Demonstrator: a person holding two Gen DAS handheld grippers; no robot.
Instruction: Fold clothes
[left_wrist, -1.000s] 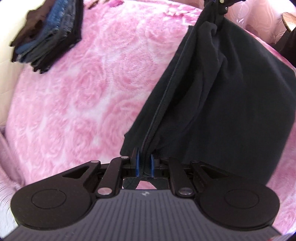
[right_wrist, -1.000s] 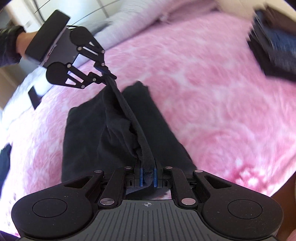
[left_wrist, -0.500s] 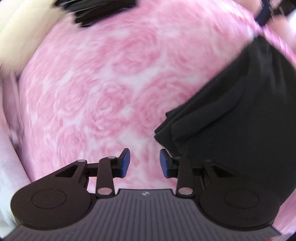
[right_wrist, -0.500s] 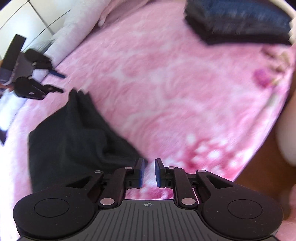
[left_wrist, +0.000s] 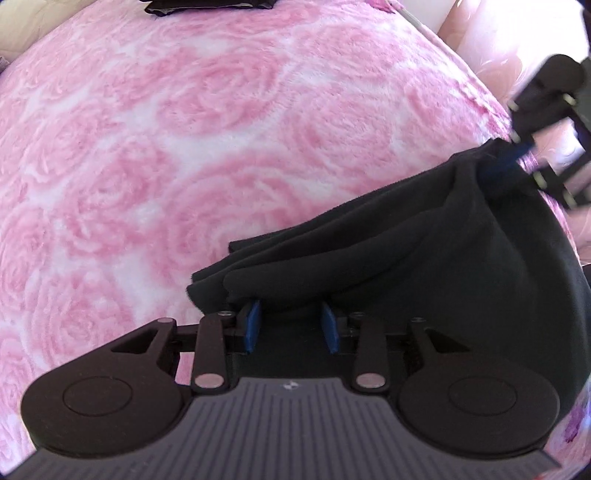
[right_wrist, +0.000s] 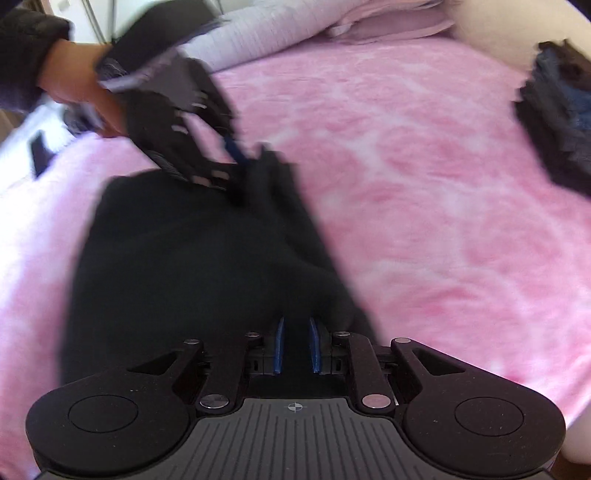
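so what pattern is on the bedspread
Pink and white roses on the bedspread, clearest in the left wrist view.

The right wrist view is pretty smeared: the left gripper (right_wrist: 236, 155) over the far end of the black garment (right_wrist: 192, 266) is a blur, so can't tell how its fingers sit from there. The folded pile (right_wrist: 557, 122) beyond the garment is fuzzy and cut off at the edge. In the left view, garment folds cover the left gripper's (left_wrist: 291, 314) fingertips.
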